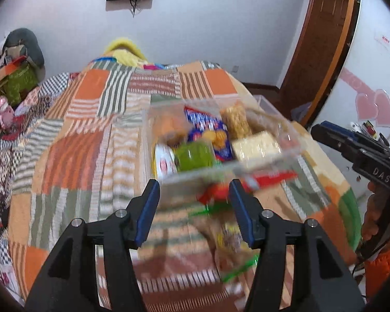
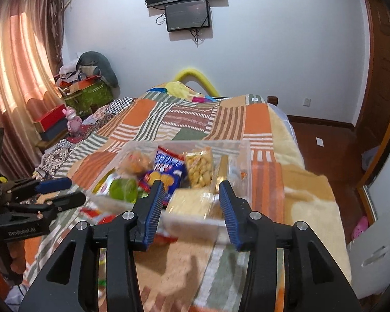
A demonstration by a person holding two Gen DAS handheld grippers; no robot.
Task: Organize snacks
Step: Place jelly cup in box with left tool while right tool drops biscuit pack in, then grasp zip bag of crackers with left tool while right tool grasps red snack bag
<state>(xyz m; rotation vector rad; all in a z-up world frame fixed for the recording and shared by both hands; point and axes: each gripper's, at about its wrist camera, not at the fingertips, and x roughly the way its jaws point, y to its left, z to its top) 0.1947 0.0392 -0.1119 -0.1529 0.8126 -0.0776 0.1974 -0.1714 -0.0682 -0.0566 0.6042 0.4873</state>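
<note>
A clear plastic box (image 1: pixel 290 140) (image 2: pixel 243 161) sits on the patchwork bedspread and holds several snacks: a blue cookie pack (image 1: pixel 208 132) (image 2: pixel 166 171), a green pack (image 1: pixel 193 156) (image 2: pixel 122 188), a yellow puffed-snack bag (image 1: pixel 238 119) (image 2: pixel 200 169) and a pale cracker pack (image 1: pixel 257 145) (image 2: pixel 192 202). A red wrapped snack (image 1: pixel 262 180) and a blurred green-edged pack (image 1: pixel 231 247) lie in front of the box. My left gripper (image 1: pixel 195 202) is open and empty above these loose snacks. My right gripper (image 2: pixel 192 202) is open and empty near the box's front edge.
The bed (image 2: pixel 189 119) fills both views, with cluttered boxes and bags (image 2: pixel 85 91) by the curtain at its left. Wooden floor (image 2: pixel 325 143) and a door (image 2: pixel 379 83) lie to the right. The right gripper shows at the right of the left wrist view (image 1: pixel 351 145).
</note>
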